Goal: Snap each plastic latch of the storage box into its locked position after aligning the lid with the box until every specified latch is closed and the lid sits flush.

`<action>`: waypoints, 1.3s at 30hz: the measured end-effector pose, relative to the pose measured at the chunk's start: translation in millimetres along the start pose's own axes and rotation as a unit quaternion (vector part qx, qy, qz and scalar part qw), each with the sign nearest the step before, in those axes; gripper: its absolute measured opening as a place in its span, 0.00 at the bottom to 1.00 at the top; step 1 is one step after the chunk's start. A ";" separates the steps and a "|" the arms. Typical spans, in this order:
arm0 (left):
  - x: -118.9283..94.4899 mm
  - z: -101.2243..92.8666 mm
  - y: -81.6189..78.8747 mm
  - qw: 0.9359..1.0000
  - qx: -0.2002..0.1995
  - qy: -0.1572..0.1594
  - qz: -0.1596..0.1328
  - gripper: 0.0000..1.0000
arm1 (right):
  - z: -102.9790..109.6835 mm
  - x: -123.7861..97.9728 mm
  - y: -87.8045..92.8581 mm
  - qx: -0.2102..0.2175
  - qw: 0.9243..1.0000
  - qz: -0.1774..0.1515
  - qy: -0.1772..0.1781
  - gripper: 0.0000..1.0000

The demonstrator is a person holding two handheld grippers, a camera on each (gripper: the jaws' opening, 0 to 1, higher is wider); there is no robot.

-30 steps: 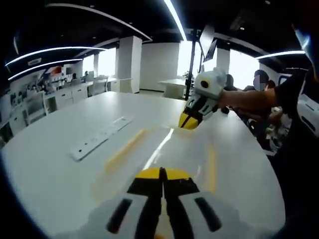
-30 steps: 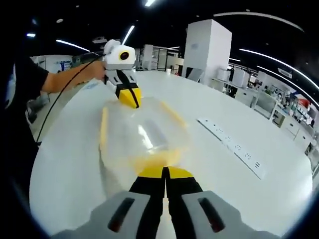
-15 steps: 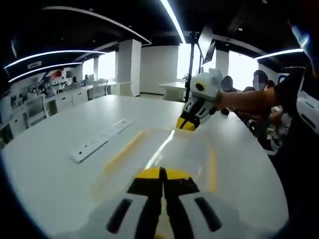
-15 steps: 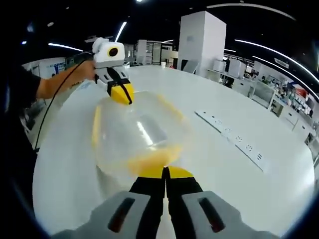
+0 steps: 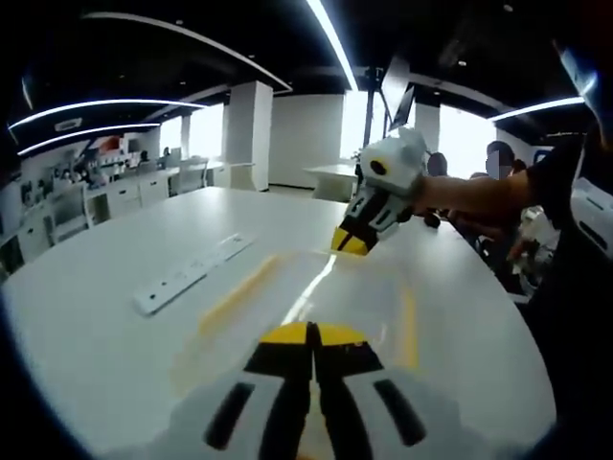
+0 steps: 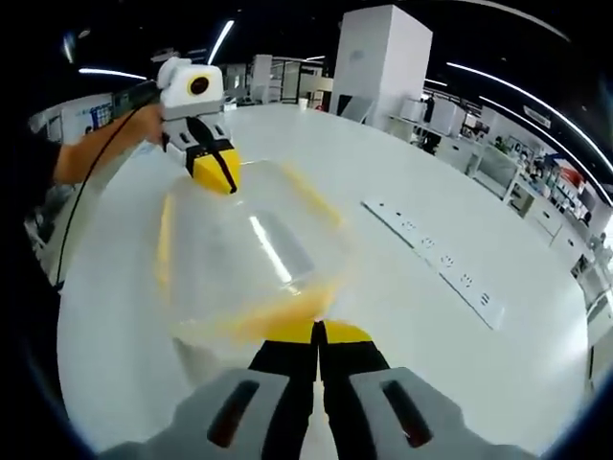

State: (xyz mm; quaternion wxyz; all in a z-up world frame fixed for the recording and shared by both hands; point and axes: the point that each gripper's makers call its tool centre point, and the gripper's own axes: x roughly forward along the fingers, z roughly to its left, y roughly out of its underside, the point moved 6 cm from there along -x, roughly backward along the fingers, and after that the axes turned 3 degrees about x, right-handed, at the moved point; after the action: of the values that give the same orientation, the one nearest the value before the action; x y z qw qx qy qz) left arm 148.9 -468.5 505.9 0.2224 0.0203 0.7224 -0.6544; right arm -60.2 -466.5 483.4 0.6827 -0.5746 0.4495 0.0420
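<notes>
Between grippers, storage box [image 6: 249, 259] lengthwise.

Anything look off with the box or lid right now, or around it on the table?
Nothing stands out. The clear storage box with yellow latches sits upright on the white table, nothing spilled or cracked that I can make out. The left gripper and right gripper sit at opposite ends. The power strip lies apart.
</notes>
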 end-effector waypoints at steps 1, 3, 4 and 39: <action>0.0 -0.3 -0.3 1.000 0.002 0.000 0.001 0.00 | 0.3 1.5 0.9 -0.002 1.000 0.003 0.001 0.00; -0.1 -1.0 -1.2 1.000 0.008 0.000 0.006 0.00 | -0.3 1.6 2.0 -0.001 1.000 0.006 0.002 0.00; -0.2 -0.7 -1.2 1.000 0.010 0.000 0.007 0.00 | -1.0 1.3 2.7 0.008 1.000 0.004 -0.001 0.00; -0.4 2.1 4.2 1.000 -0.010 0.002 -0.012 0.00 | 4.1 7.0 9.3 0.150 0.988 -0.002 -0.027 0.00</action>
State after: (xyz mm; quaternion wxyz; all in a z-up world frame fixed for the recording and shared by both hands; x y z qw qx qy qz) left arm 151.3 -469.8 502.0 0.2134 0.0109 0.7292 -0.6500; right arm -59.2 -463.2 471.6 0.7729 -0.4656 0.4310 -0.0114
